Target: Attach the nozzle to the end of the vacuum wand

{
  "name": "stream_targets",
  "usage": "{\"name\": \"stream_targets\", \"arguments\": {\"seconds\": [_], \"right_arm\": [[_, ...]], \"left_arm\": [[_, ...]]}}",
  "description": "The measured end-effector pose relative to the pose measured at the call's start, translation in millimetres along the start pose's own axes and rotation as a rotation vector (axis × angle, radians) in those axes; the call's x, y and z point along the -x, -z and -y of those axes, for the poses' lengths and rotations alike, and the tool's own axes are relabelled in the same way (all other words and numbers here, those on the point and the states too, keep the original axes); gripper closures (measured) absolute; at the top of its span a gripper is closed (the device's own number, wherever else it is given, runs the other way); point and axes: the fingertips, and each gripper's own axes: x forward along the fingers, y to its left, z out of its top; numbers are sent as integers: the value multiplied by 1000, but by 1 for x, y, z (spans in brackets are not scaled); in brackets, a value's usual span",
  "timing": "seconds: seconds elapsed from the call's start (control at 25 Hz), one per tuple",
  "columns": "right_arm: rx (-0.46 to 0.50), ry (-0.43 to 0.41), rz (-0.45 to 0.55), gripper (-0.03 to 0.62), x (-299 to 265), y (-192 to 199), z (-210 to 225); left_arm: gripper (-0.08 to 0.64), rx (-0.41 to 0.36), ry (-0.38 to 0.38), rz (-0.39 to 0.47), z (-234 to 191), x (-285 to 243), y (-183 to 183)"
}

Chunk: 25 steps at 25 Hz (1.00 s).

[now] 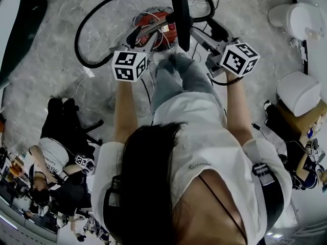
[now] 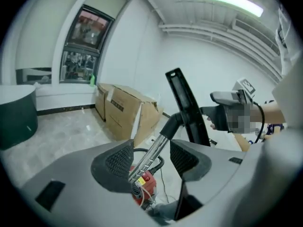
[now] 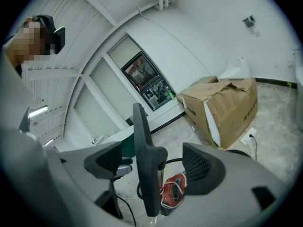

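Left gripper point(image 2: 152, 159) is hanging with its jaws spread wide, pads not pressing on anything. The chrome vacuum wand point(image 2: 156, 145) is running up through the gap between them without touching either pad, as far as I can see. At the wand's upper end the black nozzle point(image 2: 185, 105) is sitting on it by its neck, flat head sticking up and tilted a bit.

Right gripper point(image 3: 154, 164) is doing the same thing: jaws wide apart, gripping nothing. The nozzle's flat head is standing edge-on in the space between them, closer to the jaw on the left side of that view, but I can't tell if it's actually touching.

From the head view, both grippers are being held out in front of the person, with the nozzle between them. Down past the jaws the red vacuum body point(image 3: 174, 189) is resting on the pale marbled floor point(image 1: 46, 70), and a torn cardboard box point(image 2: 124, 111) is sitting further back by the wall.
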Motion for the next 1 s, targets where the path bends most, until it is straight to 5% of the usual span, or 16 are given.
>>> {"name": "stream_targets", "arguments": {"seconds": [0.12, 0.24, 0.44, 0.68, 0.92, 0.96, 1.0], "right_arm": [[7, -8, 40, 190, 12, -12, -3], [-18, -16, 104, 190, 26, -23, -7], [36, -62, 130, 190, 39, -27, -30], [66, -86, 171, 192, 52, -26, -54], [129, -93, 146, 198, 48, -21, -74], [135, -75, 146, 223, 48, -21, -75], [146, -45, 146, 335, 48, -21, -73]], "left_arm": [[333, 79, 29, 53, 7, 21, -13], [334, 159, 141, 87, 28, 38, -22], [336, 212, 131, 208, 38, 71, -46], [386, 348, 270, 352, 69, 104, -68], [445, 355, 260, 413, 84, 117, -80], [457, 358, 250, 421, 85, 118, -80], [477, 371, 240, 435, 85, 119, -81]]}}
